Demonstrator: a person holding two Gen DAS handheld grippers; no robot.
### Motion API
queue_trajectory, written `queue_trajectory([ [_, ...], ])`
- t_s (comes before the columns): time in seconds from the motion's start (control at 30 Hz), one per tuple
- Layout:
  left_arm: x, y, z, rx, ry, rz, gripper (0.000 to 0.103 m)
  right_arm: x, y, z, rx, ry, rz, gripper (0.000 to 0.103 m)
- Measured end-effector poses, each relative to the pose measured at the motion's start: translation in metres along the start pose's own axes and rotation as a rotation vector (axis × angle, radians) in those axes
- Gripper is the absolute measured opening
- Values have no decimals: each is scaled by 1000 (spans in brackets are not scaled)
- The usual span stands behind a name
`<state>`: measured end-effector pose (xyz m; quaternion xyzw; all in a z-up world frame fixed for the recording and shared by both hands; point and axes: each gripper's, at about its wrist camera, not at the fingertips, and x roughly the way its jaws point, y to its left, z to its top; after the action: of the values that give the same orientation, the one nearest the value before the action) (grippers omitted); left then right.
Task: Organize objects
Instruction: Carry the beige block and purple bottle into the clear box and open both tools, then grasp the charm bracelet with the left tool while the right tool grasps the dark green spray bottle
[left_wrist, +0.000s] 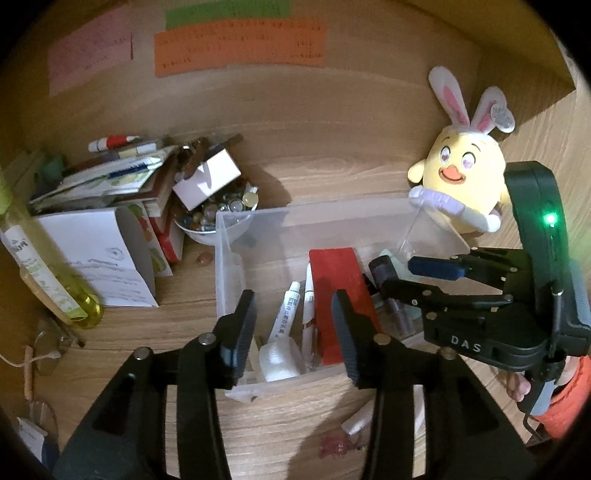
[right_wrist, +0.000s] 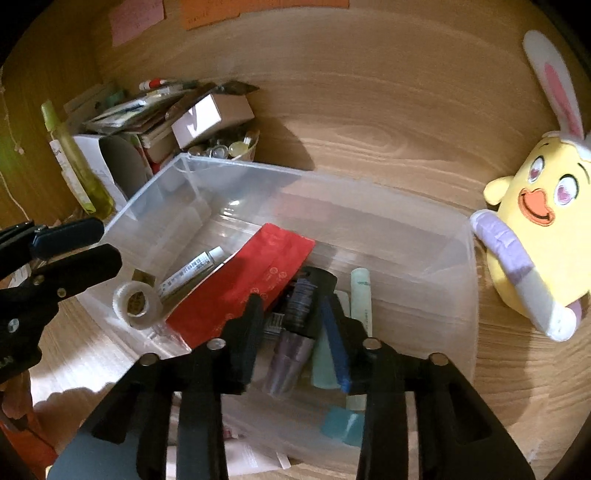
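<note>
Wood-grain tabletop (right_wrist: 369, 122) carries a clear plastic bin (right_wrist: 466, 258), centre frame. Yellow chick plush with bunny ears (right_wrist: 532, 236) sits at the right edge, touching the bin's corner. Inside the bin: flat red packet (right_wrist: 236, 291), dark tube (right_wrist: 295, 306), roll of clear tape (right_wrist: 136, 304). Right gripper (right_wrist: 295, 332) partly open over the dark tube, not gripping. Left gripper (left_wrist: 293, 332) partly open above the bin, empty.

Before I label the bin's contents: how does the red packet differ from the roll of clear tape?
The red packet is flat, opaque and long, lying across the bin's middle; the roll of clear tape is a small translucent ring at the left end. The packet carries printed marks; the tape looks plain. Both lie loose inside the clear plastic bin.
</note>
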<state>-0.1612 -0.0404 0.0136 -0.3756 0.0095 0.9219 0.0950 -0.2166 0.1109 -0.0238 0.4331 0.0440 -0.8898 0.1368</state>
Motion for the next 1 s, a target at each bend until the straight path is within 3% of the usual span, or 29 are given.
queue_trajectory([
  [0.1,-8,-1,-1,3,-19,7,50,-12,0,-2,1,-23,-1,38],
  [0.17,-12,-3,-4,8,-28,7,60,-23,0,-5,1,-39,2,39],
  [0.33,-24,-10,-22,46,-40,33,68,-52,2,-26,17,-89,14,60],
  [0.47,-33,-16,-42,60,-25,28,77,-71,7,-54,24,-112,9,63],
  [0.6,-41,-20,-62,58,-6,24,80,-77,8,-79,60,-99,35,71],
  [1.0,-58,-20,-127,3,86,37,80,-74,23,-139,110,-14,125,71],
])
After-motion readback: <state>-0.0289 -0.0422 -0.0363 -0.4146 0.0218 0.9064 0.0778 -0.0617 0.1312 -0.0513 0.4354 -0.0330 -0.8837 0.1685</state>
